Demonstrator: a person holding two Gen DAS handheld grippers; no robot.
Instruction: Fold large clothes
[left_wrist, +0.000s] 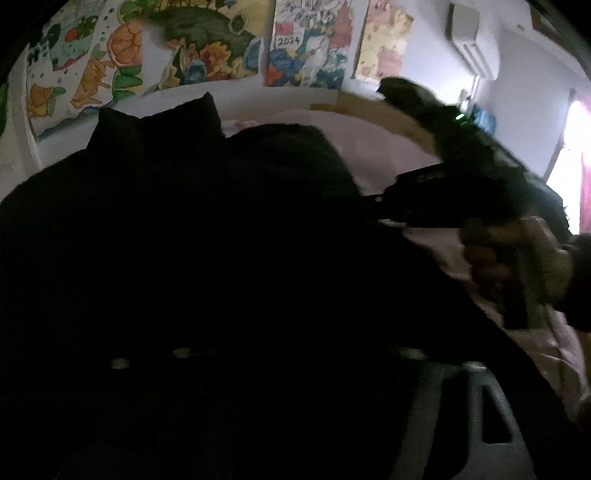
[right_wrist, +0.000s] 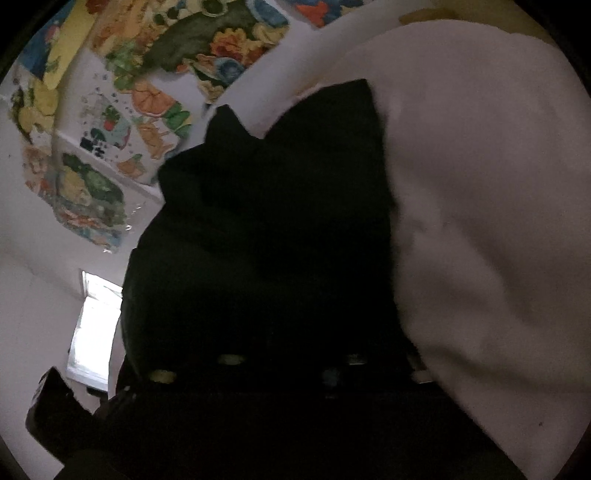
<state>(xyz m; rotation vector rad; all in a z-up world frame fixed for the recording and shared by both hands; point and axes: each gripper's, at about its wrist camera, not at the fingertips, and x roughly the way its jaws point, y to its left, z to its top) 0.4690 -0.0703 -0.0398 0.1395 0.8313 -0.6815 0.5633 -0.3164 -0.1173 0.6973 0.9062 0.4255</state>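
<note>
Mid-fold: your right gripper (left_wrist: 375, 201), frame right, is pinched on the black garment (left_wrist: 184, 240) edge, your left gripper (left_wrist: 266, 369) can't be read in the dark; next, lay the fold flat.

A pale pink bed sheet (right_wrist: 480, 184) carries a black garment (right_wrist: 295, 206) bunched in dark folds

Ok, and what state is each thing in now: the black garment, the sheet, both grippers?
black garment: bunched up on the sheet, not folded flat.
sheet: spread out, lightly wrinkled.
right gripper: shut, tips at the garment's edge.
left gripper: too dark to tell.
</note>
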